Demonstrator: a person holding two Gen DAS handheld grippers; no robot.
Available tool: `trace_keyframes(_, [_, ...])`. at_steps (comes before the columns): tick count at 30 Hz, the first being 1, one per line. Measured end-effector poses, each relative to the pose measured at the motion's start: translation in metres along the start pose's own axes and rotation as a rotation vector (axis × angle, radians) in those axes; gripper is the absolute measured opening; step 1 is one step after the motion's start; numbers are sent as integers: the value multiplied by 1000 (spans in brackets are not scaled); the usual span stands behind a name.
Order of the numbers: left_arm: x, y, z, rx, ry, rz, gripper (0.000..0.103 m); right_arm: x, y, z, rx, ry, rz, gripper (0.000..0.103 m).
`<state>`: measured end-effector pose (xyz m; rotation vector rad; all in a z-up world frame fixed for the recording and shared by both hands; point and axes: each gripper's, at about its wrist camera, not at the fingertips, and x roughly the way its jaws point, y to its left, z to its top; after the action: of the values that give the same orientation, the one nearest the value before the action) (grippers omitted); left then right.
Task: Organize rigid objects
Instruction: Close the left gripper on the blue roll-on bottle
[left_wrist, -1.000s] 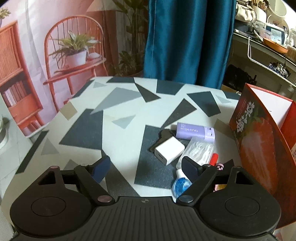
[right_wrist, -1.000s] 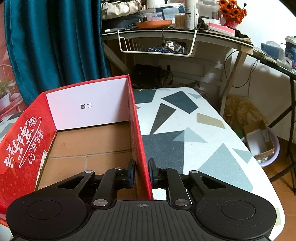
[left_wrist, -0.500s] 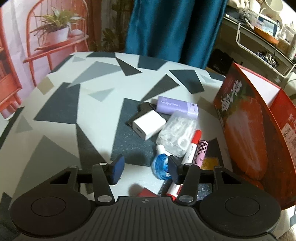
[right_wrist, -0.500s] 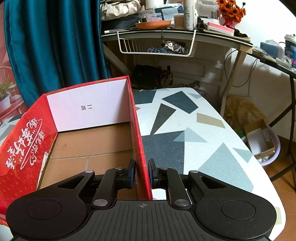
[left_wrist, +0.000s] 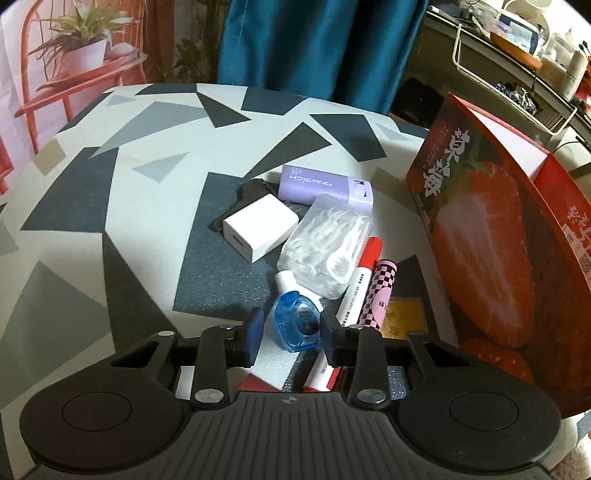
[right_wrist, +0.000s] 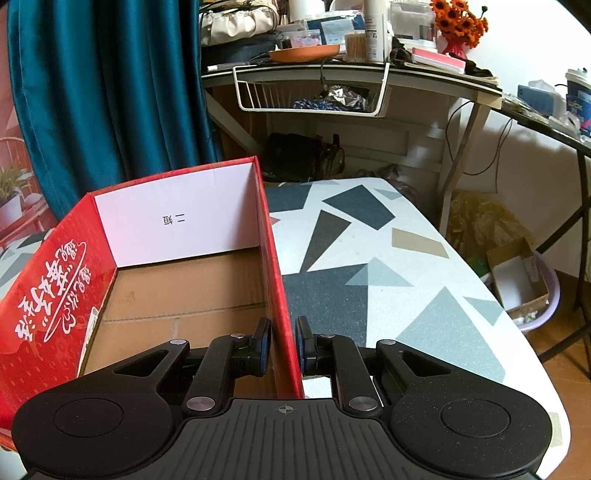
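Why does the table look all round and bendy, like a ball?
In the left wrist view the fisheye lens bulges the flat table into a dome; in the right wrist view it bows the desk and curves the red box wall.

A teal curtain (left_wrist: 314, 44) hangs behind the patterned tabletop (left_wrist: 147, 155), beside a backdrop picturing a red chair (left_wrist: 74, 77) with a potted plant (left_wrist: 79, 44). Right of the curtain stands a cluttered desk (right_wrist: 369, 74) with a white wire basket (right_wrist: 314, 96) hung under it, orange flowers (right_wrist: 460, 22) on top, and a dark bag (right_wrist: 303, 155) below. A purple basin (right_wrist: 532, 291) holding a cardboard box sits on the floor
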<state>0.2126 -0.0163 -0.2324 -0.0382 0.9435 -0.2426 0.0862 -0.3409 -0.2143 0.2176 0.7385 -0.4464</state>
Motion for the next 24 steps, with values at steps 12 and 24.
trace_keyframes(12, [5,6,3,-25,-15,-33,29,0,0,1,-9,-1,-3,13])
trace_keyframes(24, [12,3,0,7,-26,14,32,0,0,0,-9,-3,-3,13])
